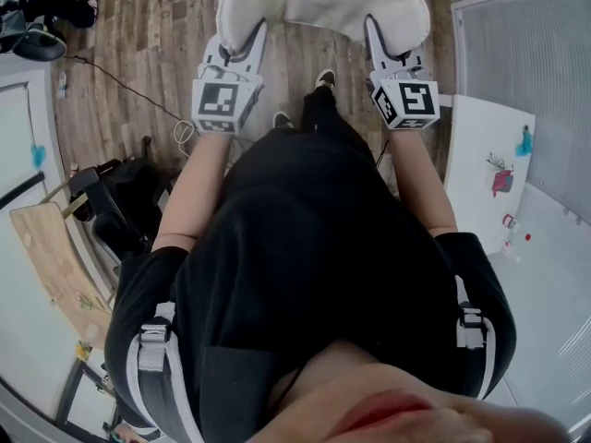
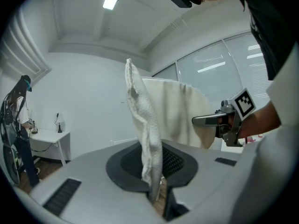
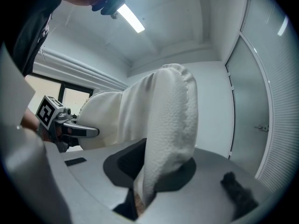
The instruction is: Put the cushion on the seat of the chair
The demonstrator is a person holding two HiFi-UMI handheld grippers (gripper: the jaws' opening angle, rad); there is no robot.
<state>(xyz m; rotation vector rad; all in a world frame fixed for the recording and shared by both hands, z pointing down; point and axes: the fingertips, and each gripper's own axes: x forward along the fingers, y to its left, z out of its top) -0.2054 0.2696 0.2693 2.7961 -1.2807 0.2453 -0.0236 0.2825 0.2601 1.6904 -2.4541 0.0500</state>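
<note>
- Head view: the white cushion (image 1: 323,3) hangs in the air in front of the person, above the wooden floor (image 1: 138,53). The left tongs (image 1: 251,40) grip its left edge and the right tongs (image 1: 374,35) its right edge. A white bench (image 1: 489,155) stands to the right.
- Left gripper view: the jaws are clamped on a thin fold of the cushion's bobbly fabric, which rises upright from between them. The right tongs show beyond, biting the far edge.
- Right gripper view: the jaws are clamped on a thicker roll of the cushion's edge, which stands up and bulges above them. The left tongs show at the left, on the opposite edge.
</note>
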